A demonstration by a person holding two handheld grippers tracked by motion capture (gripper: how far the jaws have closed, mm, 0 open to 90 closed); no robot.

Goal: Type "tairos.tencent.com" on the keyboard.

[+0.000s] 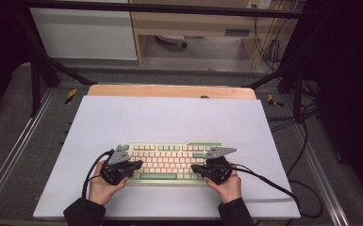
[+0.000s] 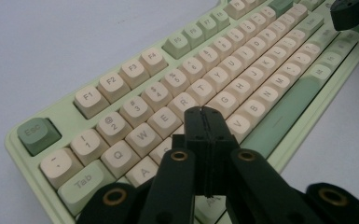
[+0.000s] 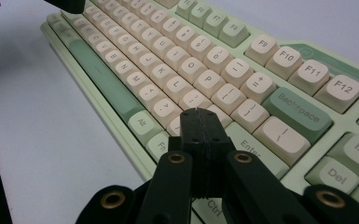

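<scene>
A pale green keyboard (image 1: 169, 160) with cream and green keys lies on the white sheet near the table's front. My left gripper (image 1: 136, 164) rests over its left end, jaws shut with nothing between them. In the left gripper view the keyboard (image 2: 135, 70) runs diagonally and the left gripper (image 2: 204, 111) has its tip above the D and F keys. My right gripper (image 1: 194, 168) sits over the keyboard's right end, shut and empty. In the right gripper view the keyboard (image 3: 261, 84) spreads out and the right gripper (image 3: 196, 112) hovers over the keys left of Enter.
The white sheet (image 1: 169, 117) covers most of a wooden table (image 1: 169, 90). Black cables (image 1: 283, 188) trail from the right gripper over the sheet's right edge. A metal frame and cabinets stand behind the table. The person's hands (image 1: 103, 188) hold both grippers from the front edge.
</scene>
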